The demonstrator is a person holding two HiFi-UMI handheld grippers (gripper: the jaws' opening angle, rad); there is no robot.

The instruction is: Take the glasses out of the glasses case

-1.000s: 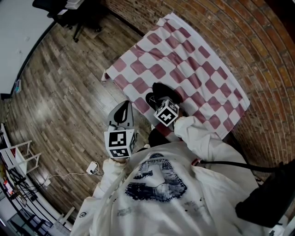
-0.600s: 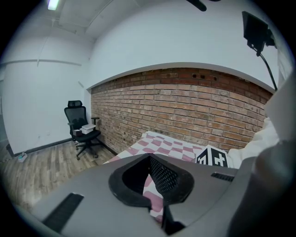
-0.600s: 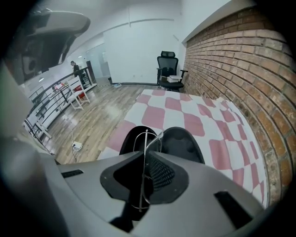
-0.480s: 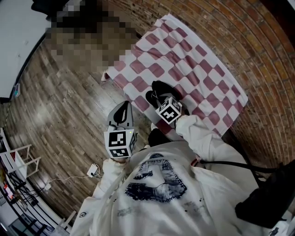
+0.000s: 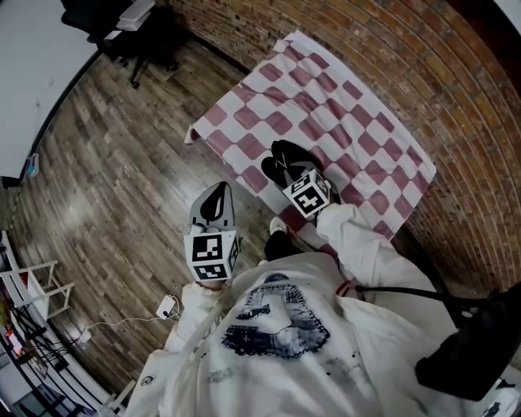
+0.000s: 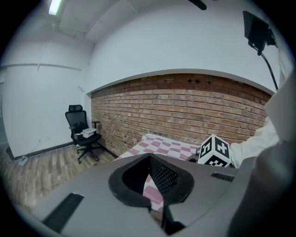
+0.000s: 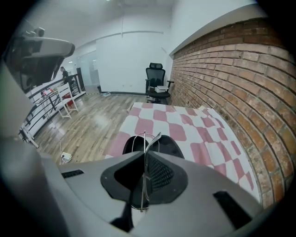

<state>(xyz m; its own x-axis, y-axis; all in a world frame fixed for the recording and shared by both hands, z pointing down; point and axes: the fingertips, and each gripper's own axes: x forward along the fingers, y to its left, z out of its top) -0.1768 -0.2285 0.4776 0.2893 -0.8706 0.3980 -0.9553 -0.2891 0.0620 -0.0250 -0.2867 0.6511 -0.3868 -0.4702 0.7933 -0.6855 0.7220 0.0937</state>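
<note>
My right gripper [image 7: 144, 155] is shut on a pair of thin wire-framed glasses [image 7: 145, 171], which stand on edge between its pads. Its jaws have just been closing on them. The open black glasses case [image 7: 171, 147] lies right beneath, on the red-and-white checked cloth [image 7: 203, 134]. In the head view the right gripper [image 5: 286, 173] hangs over the case [image 5: 281, 153] near the table's front edge. My left gripper [image 5: 218, 194] hangs off the table to the left, above the wooden floor, shut with nothing in it. In its own view the left gripper [image 6: 149, 159] points toward the table.
A brick wall runs behind the clothed table [image 5: 350, 114]. A black office chair [image 5: 122, 24] stands far left by the wall. A white plug block with cable [image 5: 168, 305] lies on the floor near my feet. A black bag [image 5: 472, 350] sits at lower right.
My right gripper has risen and tipped, bringing the glasses up from the case. The left gripper has drifted a little over the floor.
</note>
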